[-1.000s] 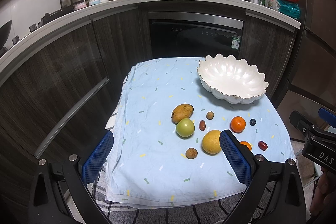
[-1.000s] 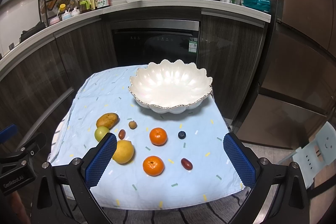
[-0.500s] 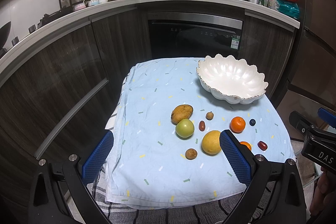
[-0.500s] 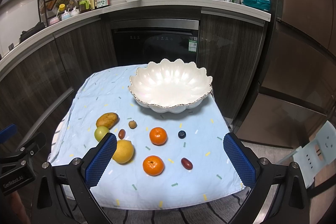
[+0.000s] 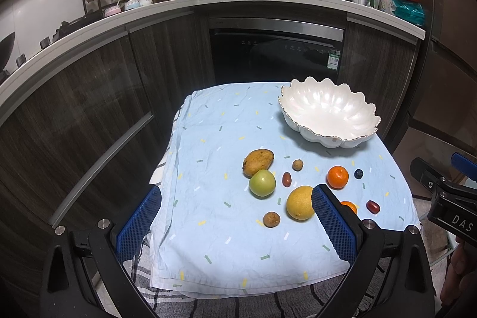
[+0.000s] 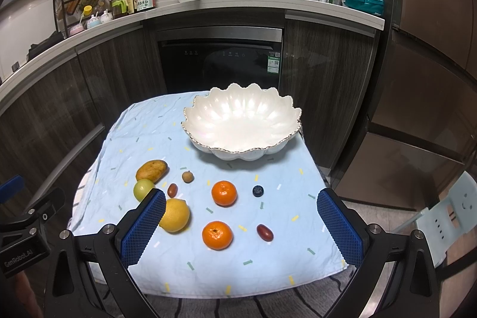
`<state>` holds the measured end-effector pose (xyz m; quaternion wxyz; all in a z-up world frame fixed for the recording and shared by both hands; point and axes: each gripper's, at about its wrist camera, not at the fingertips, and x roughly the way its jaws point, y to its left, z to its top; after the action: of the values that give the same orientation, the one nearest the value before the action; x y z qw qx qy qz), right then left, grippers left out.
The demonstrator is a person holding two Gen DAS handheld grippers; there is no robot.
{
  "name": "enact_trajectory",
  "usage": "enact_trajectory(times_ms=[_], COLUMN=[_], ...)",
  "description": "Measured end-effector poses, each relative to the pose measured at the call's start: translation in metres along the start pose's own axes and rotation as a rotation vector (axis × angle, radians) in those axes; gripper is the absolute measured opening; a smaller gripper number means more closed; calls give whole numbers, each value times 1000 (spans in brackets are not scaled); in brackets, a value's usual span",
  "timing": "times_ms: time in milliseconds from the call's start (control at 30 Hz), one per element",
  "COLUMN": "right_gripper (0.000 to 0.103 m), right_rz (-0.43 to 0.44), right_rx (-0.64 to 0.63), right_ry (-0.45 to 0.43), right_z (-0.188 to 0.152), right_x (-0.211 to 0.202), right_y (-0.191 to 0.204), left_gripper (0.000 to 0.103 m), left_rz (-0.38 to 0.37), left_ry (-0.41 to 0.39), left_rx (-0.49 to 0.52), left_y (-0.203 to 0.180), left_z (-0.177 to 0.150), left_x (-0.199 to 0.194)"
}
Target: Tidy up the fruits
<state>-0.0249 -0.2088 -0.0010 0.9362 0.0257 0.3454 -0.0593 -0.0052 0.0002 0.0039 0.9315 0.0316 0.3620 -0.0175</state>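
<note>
Fruit lies loose on a blue cloth (image 5: pixel 208 198) in the left wrist view, none of it in the white bowl (image 5: pixel 328 112) at the cloth's far right corner. The left gripper (image 5: pixel 235 224) hangs above the near edge, fingers spread wide and grasping nothing. A mango (image 5: pixel 258 161) touches a green apple (image 5: pixel 262 182) just in front of it. A lemon (image 5: pixel 299 202) sits partly behind the right finger (image 5: pixel 334 225), with a small brown fruit (image 5: pixel 271 219) near its left. A red date (image 5: pixel 286 179) and a longan (image 5: pixel 297 164) lie between apple and orange (image 5: pixel 337 177). A blueberry (image 5: pixel 358 174) is just beside that orange. A second orange (image 5: pixel 349 206) peeks out past the finger, and another date (image 5: pixel 372 206) lies near it. Part of the other tool shows at the right edge.

From the right wrist, the right gripper (image 6: pixel 241 228) also hovers released over the near side of the cloth (image 6: pixel 268 258), holding nothing. The bowl (image 6: pixel 241 124) stands empty at the far side. Between the fingers lie two oranges (image 6: pixel 224 192) (image 6: pixel 217 234), a blueberry (image 6: pixel 258 190) and a date (image 6: pixel 265 232). The lemon (image 6: pixel 176 215) touches the left finger (image 6: pixel 143 228) in this view; apple (image 6: pixel 143 189), mango (image 6: pixel 151 170), date (image 6: pixel 172 189) and longan (image 6: pixel 187 177) lie beyond it.
</note>
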Motion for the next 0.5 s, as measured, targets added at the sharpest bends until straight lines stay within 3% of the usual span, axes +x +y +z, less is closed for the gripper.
enact_trajectory(times_ms=[500], right_gripper=[103], right_rz=[-4], right_rx=[5], right_ry=[29], right_z=[-2], right_x=[13], right_y=[2], left_gripper=[103], left_rz=[-8], left_ry=[14], left_rx=[20], left_y=[-6], left_z=[7], left_x=[8])
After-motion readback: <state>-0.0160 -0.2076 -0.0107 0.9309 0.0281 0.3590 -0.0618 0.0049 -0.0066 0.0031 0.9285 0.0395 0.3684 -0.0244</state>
